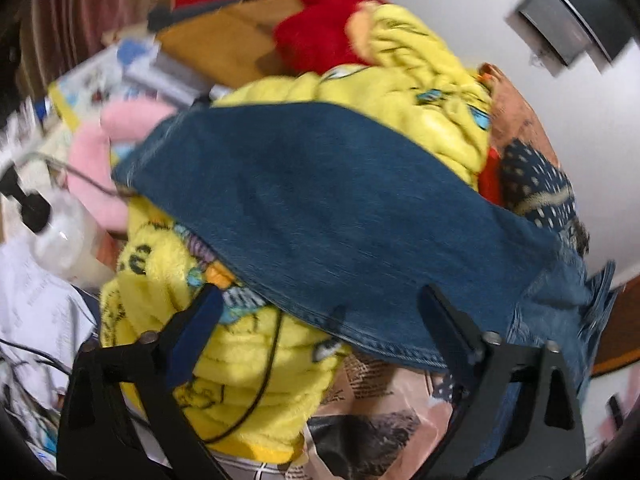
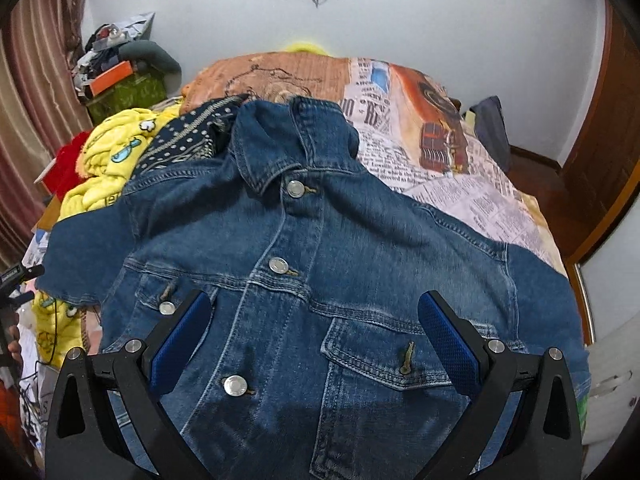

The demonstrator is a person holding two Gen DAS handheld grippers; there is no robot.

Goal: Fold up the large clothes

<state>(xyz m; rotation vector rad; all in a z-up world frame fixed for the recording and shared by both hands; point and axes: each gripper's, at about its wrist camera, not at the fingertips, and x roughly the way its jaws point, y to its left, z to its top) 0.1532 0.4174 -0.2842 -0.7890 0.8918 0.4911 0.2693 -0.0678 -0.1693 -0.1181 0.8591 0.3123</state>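
Judging by how things lay, we were at the very start of the fold: the jacket [image 2: 320,280] was spread front-up on the bed [image 2: 480,200], buttoned down the placket, collar toward the far wall, with no fold made yet. Its left sleeve [image 1: 320,216] ran out over a yellow blanket [image 1: 248,380] piled at the bed's edge, with a dotted scarf [image 2: 188,140] lying just beside the collar. We had the left gripper [image 1: 320,308] down over that sleeve, so the step in hand looked like taking the sleeve to bring it across the chest. Its jaws stood wide and released, gripping nothing; the lower hem of the sleeve lay between them, but we could not tell through the blur whether a pad touched the cloth. The right gripper [image 2: 316,320] hung over the chest of the jacket, jaws likewise spread wide and empty, one pad above the left chest pocket button [image 2: 167,308], the other near the right pocket flap [image 2: 400,360], neither plainly pressing the denim. The next move, as we judged it, called for closing the left jaws on the sleeve alone, clear of the blanket and of the thin black cable [image 1: 272,360] lying across it, while the right side steadied the body.
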